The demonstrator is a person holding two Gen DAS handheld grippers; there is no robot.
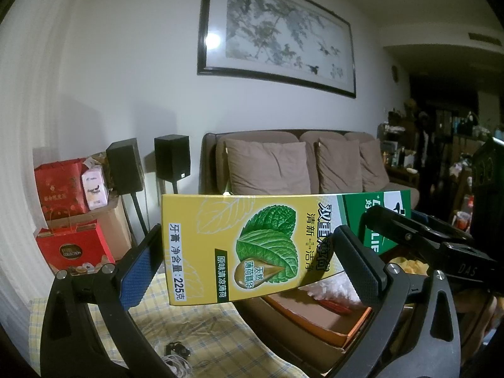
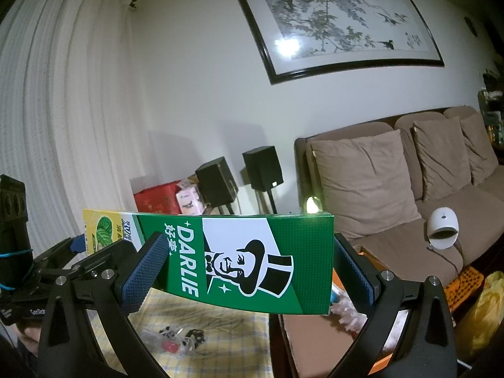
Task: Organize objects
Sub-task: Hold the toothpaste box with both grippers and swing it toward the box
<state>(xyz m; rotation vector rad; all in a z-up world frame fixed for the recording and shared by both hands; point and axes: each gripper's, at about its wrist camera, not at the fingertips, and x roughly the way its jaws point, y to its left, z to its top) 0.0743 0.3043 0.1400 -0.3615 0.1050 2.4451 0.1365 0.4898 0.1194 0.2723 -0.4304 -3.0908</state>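
Toothpaste box (image 1: 252,245) hangs level above the yellow checked tablecloth (image 1: 217,340), left gripper (image 1: 249,264) clamped on its yellow end, right gripper (image 2: 249,271) clamped on the green Darlie end. Only the right wrist view shows a white dome lamp (image 2: 442,228) on the brown sofa (image 2: 409,189). Below, an open cardboard box (image 1: 315,318) sits beside the cloth's edge.

We look out from each wrist along its fingers (image 1: 141,271), close behind the toothpaste box (image 1: 252,245), facing the wall. Both views share the framed painting (image 2: 340,22), sofa (image 2: 409,173), two speakers (image 1: 171,157) and the checked worktop (image 2: 220,330) below.
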